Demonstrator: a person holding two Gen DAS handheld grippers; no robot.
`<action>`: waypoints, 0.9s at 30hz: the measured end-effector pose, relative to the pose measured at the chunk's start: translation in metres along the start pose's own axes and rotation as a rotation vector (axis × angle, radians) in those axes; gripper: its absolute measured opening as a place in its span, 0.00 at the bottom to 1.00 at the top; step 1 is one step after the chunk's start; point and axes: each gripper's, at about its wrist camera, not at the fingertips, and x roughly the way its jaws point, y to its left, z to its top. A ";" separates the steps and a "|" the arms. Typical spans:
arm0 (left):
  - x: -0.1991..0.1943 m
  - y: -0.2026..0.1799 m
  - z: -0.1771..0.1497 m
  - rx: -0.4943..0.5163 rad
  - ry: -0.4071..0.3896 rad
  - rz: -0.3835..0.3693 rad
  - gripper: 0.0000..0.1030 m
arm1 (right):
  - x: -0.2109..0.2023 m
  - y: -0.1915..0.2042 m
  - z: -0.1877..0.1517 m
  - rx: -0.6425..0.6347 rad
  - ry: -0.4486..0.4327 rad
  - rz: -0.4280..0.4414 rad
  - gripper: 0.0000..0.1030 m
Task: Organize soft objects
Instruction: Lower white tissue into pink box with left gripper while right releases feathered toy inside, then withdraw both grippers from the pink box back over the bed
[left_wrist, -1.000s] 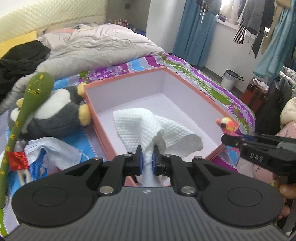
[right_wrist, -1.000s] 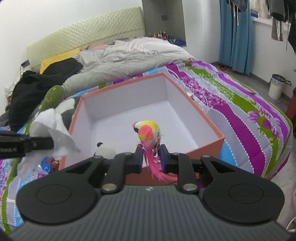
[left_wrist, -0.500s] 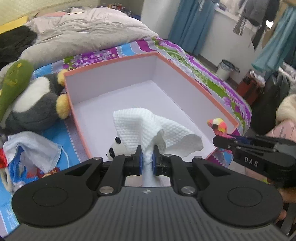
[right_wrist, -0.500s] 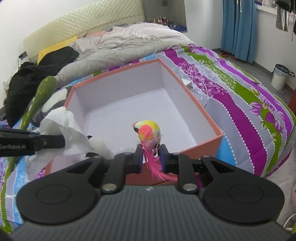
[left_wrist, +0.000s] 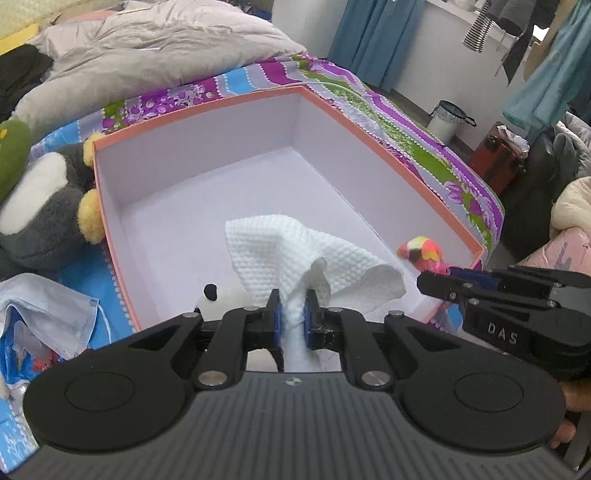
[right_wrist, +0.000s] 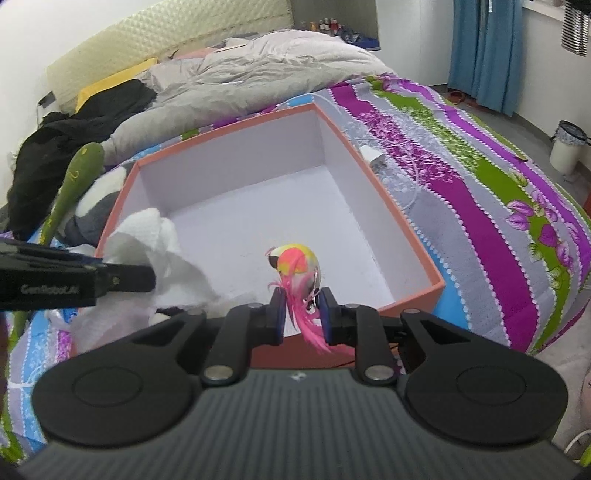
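An open orange box (left_wrist: 391, 147) with a white inside sits on the bed; it also shows in the right wrist view (right_wrist: 402, 221). My left gripper (left_wrist: 293, 314) is shut on a white waffle cloth (left_wrist: 295, 247) and holds it over the box's near left part. My right gripper (right_wrist: 301, 310) is shut on a small toy bird (right_wrist: 295, 264) with pink feathers, above the box's near edge. The bird (left_wrist: 421, 253) and the cloth (right_wrist: 147, 240) each show in the other view. A small panda plush (left_wrist: 221, 295) lies inside the box near the front wall.
A grey and white penguin plush (left_wrist: 40, 206) and a green stick toy (right_wrist: 79, 173) lie left of the box. A blue face mask (left_wrist: 48, 314) lies at the near left. A white charger (right_wrist: 373, 157) lies right of the box. A grey duvet (right_wrist: 258, 70) covers the far bed.
Both grippers have moved forward and over the box with their loads. The panda plush inside the box has come into view below the left gripper.
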 end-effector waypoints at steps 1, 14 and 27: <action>0.000 0.001 0.000 -0.005 0.008 0.000 0.20 | 0.000 0.000 0.000 0.002 0.003 0.004 0.26; -0.070 0.008 -0.006 -0.003 -0.120 0.015 0.42 | -0.045 0.019 0.009 -0.017 -0.113 0.041 0.37; -0.155 0.026 -0.037 -0.010 -0.272 0.078 0.42 | -0.094 0.060 0.003 -0.071 -0.233 0.110 0.37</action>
